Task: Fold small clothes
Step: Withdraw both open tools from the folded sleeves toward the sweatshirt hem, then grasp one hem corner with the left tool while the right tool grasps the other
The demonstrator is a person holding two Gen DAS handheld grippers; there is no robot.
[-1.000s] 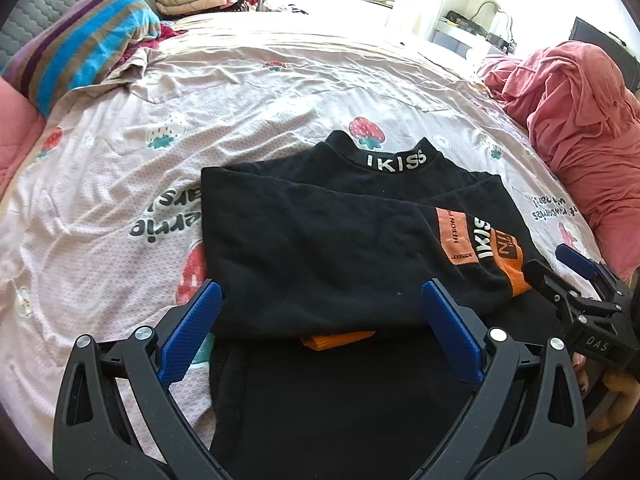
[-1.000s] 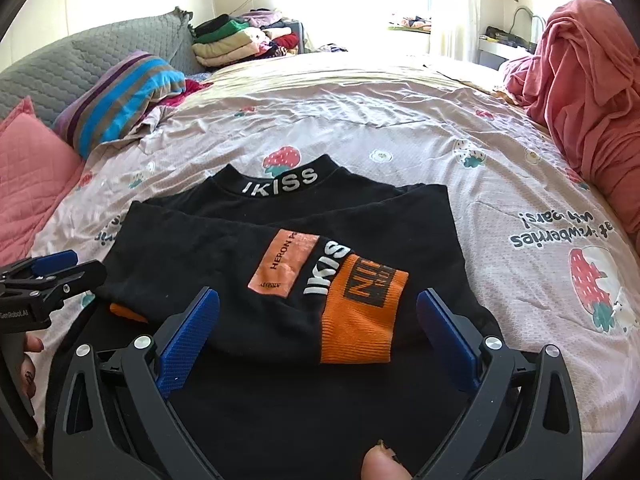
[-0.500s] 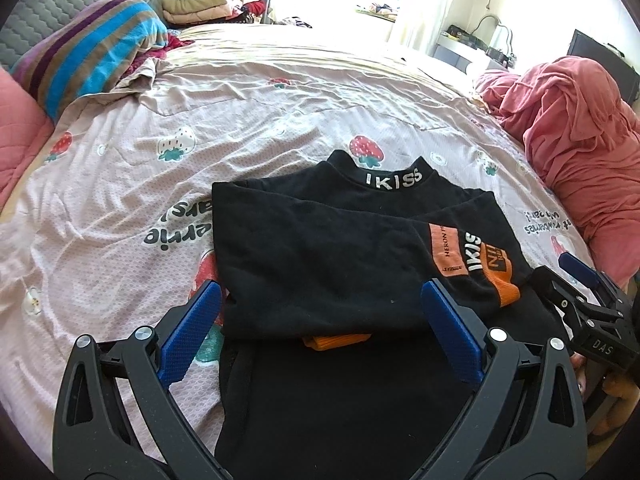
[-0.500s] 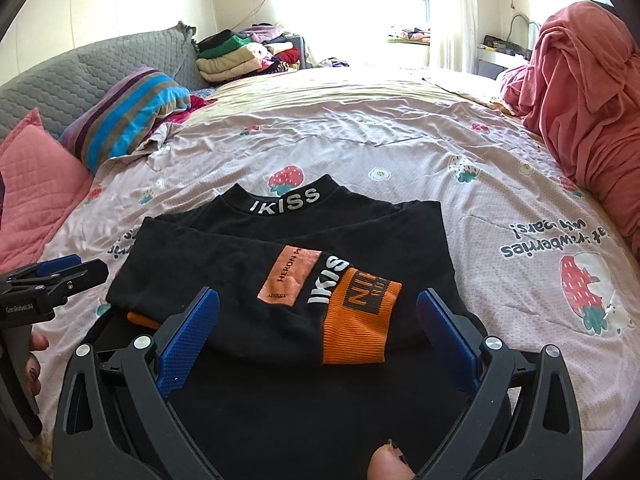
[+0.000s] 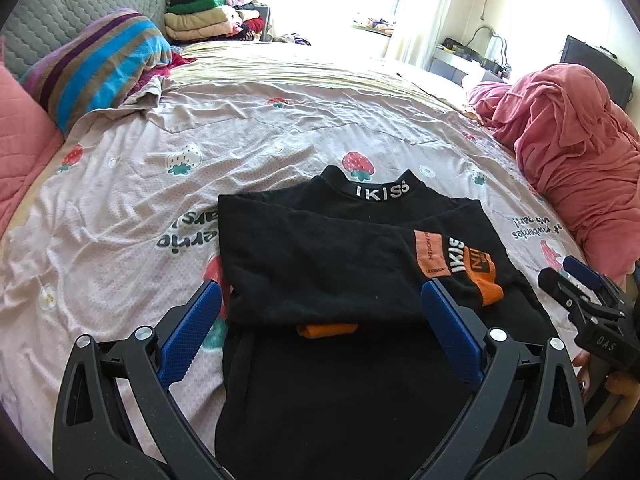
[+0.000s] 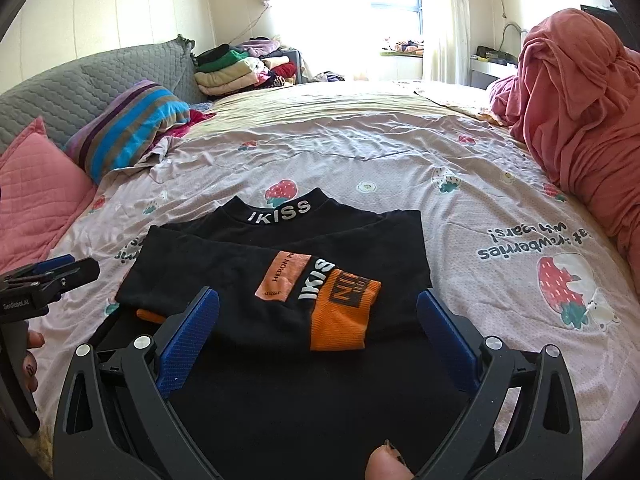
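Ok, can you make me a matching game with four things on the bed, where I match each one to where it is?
Things:
1. black top
2. striped pillow
3. red blanket
4. stack of clothes

Places:
A. heaped at the right edge of the bed
B. far back, beside the grey headboard
C. flat in the middle, sleeves folded in
D. on the left, next to a pink cushion

Pairs: 1-C, 2-D, 3-A, 4-B
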